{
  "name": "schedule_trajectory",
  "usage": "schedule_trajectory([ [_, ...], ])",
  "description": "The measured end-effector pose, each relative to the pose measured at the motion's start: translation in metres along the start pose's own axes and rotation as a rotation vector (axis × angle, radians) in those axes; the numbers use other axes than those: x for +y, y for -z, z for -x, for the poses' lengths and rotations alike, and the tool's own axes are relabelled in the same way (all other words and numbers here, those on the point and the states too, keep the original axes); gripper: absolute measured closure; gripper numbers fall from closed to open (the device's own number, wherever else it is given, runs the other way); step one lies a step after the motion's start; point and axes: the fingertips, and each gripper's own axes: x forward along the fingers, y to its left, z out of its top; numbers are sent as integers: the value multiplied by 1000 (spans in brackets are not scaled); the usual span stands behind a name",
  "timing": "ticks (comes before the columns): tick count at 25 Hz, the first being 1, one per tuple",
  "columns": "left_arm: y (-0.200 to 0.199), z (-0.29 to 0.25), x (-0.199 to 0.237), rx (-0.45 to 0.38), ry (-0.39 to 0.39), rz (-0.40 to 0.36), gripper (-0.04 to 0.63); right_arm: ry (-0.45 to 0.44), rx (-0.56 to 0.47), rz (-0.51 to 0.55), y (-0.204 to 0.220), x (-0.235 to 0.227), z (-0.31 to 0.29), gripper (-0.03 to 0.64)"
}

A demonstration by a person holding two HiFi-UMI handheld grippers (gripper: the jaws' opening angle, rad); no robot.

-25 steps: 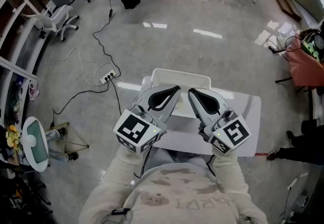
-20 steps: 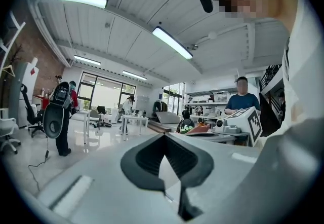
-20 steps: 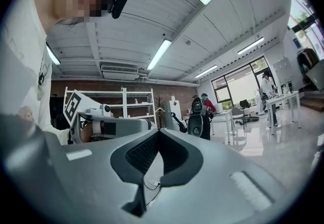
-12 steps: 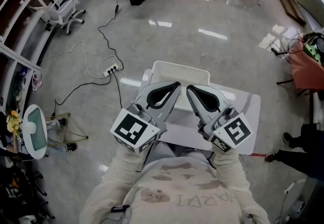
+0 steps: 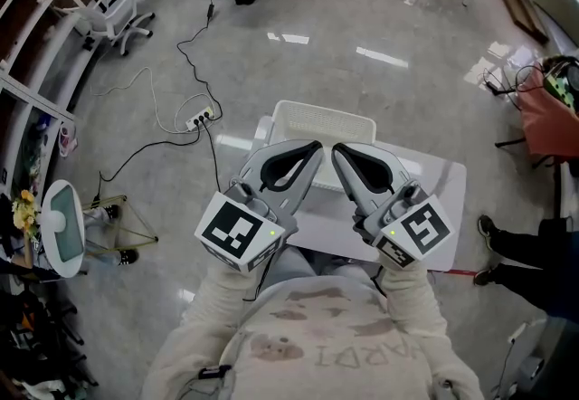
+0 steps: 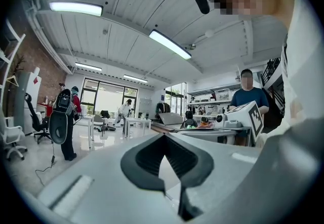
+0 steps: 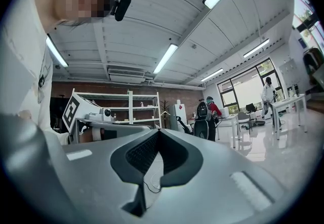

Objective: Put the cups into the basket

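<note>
Over the desk (image 5: 436, 206): I have both grippers held side by side, their tips pointing toward the basket.
Basket (image 5: 324, 116): white, sits at the far edge of the desk, just beyond the gripper tips; the part of its inside that I can see looks bare white.
Left gripper (image 5: 314, 150) (image 6: 163, 136): clenched, the dark pads meeting at the tips with only a hollow behind them, nothing held; on the near left of the basket.
Right gripper (image 5: 337, 152) (image 7: 158, 132): clenched the same way, tips together, nothing between them; on the near right of the basket, close beside the left gripper but not touching it.
Marker cubes: one on each gripper, left cube (image 5: 240, 232) and right cube (image 5: 414, 232), both nearer to me than the basket.
Cups: I cannot make any out; my grippers cover much of the desk on the near side of the basket.
Floor: a power strip (image 5: 201, 120) with trailing cables lies left of the basket, well apart from it.
</note>
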Motion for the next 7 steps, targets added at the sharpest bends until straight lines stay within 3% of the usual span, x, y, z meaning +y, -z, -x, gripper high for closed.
schedule_trajectory([
  [7,1,10,3,0,-7,0,595,3,-3,4,2,7,-3,591],
])
